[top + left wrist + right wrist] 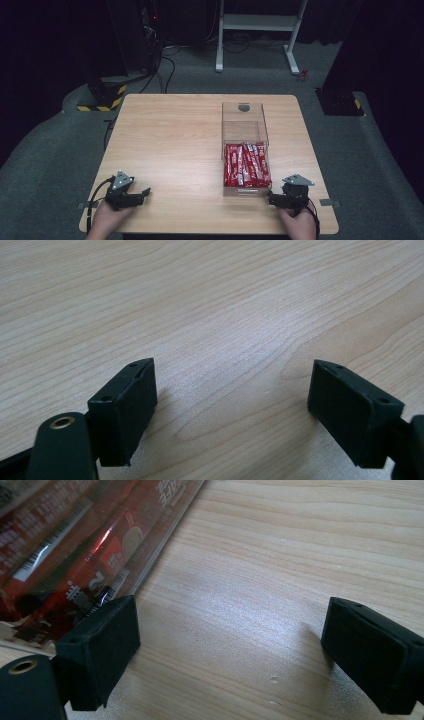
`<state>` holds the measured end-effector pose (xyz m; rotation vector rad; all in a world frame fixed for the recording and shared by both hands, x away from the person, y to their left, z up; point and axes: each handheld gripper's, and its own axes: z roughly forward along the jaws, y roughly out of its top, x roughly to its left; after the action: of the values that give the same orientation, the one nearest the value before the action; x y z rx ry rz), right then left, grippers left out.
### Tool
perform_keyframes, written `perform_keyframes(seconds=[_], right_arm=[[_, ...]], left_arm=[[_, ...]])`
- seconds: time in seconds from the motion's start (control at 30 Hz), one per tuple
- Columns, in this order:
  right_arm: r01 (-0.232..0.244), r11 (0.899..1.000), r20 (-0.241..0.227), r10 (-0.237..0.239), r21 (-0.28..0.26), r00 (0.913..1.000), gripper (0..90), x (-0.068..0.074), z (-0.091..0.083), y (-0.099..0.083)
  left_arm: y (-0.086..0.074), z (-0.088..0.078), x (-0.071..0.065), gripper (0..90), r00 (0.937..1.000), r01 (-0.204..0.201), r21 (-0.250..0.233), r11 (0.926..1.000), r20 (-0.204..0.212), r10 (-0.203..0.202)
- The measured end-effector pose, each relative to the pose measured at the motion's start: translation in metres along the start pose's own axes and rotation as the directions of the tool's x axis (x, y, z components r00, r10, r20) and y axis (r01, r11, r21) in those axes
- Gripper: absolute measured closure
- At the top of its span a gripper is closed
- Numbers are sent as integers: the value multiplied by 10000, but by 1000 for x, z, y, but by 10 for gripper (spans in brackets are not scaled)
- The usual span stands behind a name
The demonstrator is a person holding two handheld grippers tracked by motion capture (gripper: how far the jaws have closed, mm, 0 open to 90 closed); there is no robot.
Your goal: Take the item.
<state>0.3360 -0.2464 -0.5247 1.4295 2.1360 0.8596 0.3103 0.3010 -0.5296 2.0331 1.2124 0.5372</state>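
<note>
While both of your hands rest at the near edge of the wooden surface point(170, 135), each gripper sits low on the wood with nothing between its jaws. Your left gripper point(137, 196) lies near the near-left corner, jaws spread wide over bare wood grain; the left gripper view confirms the gap between its pads point(125, 410). Your right gripper point(274, 198) lies at the near-right, also spread wide, just beside the near corner of the clear plastic box point(245, 125). In the right gripper view, one pad point(100, 650) sits just beside the box wall point(150, 555); I cannot tell if they touch.

The box stands right of centre, long axis running away from you. Red snack packets point(246, 165) fill its near half, lying lengthwise side by side; the far half holds nothing visible. The packets' print is too blurred to read. Beyond the surface: grey carpet point(50, 150) and a white frame point(257, 22).
</note>
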Motion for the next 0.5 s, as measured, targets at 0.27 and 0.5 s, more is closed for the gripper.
perform_keyframes(seconds=[0.27, 0.5], right_arm=[[-3, 10000, -14, 3, -3, 10000, 84, 0, 0, 0], [1, 10000, -10, -1, -2, 10000, 84, 0, 0, 0]], left_arm=[[0, 0, 0, 203, 10000, 20, -3, 10000, -21, -20], [-1, -1, 0, 199, 10000, 74, -14, 10000, -38, -74]])
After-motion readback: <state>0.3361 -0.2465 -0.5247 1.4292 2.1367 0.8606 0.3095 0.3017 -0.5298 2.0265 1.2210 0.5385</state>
